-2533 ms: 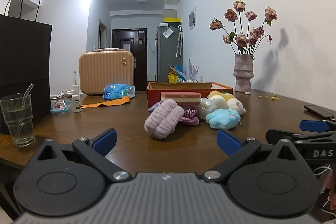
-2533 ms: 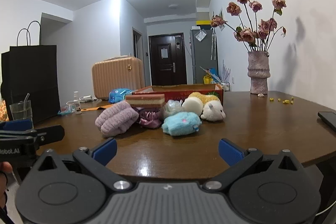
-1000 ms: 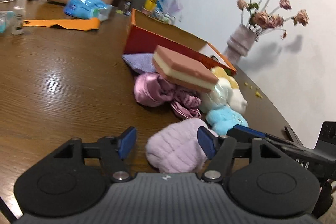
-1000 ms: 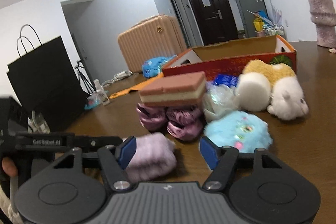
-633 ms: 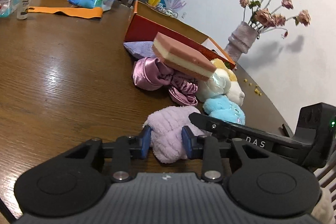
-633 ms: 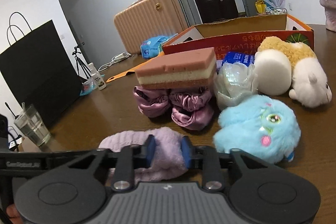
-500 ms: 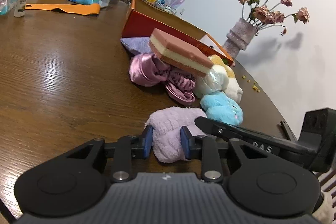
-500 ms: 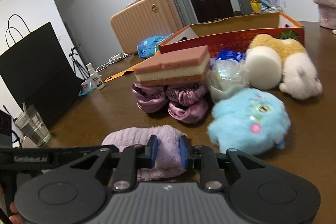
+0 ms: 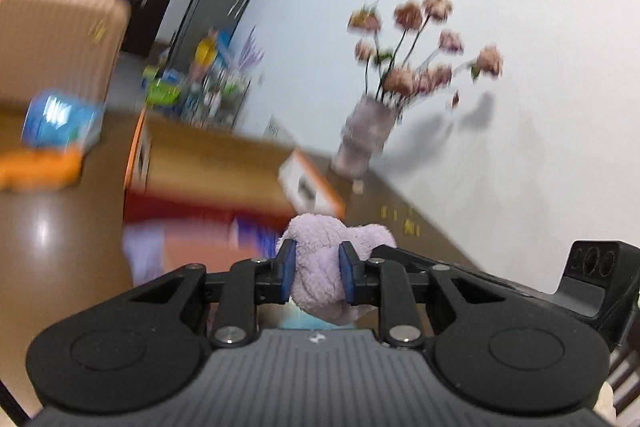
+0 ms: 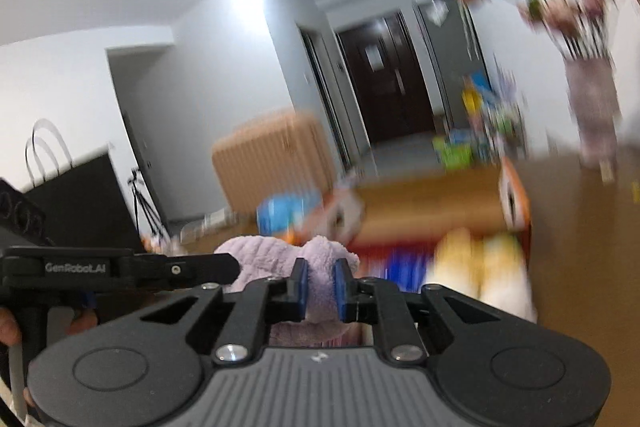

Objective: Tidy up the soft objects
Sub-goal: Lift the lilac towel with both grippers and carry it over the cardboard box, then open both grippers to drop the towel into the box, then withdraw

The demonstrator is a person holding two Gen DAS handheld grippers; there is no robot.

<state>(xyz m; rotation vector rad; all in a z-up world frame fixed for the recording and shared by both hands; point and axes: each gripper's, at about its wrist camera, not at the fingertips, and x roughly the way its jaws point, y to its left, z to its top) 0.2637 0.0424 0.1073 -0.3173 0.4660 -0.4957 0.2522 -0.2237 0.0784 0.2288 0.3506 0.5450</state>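
Note:
A fluffy lilac cloth roll [image 9: 332, 233] hangs in the air, held from both ends. My left gripper [image 9: 316, 267] has its blue pads pressed into one end, jaws still closing. The right gripper [image 10: 319, 283] pinches the other end [image 10: 256, 251], its jaws closing too. Each gripper's black finger reaches into the other's view. Below and beyond, blurred, stands the orange-red cardboard box [image 9: 208, 167], open at the top. More soft things lie before it: a pink sponge block [image 9: 196, 251] and yellow and white plush toys [image 10: 480, 267].
A vase of dried roses [image 9: 366, 139] stands at the table's far right by the wall. A tan suitcase [image 10: 272, 159], a blue packet [image 9: 60, 123] and a black paper bag [image 10: 80, 199] are at the left. A hand [image 10: 8, 327] holds the left gripper's handle.
Both grippers closed onto the lilac cloth roll on the table and have lifted it. The views have risen and now blur with motion; the box and toys sit lower in frame.

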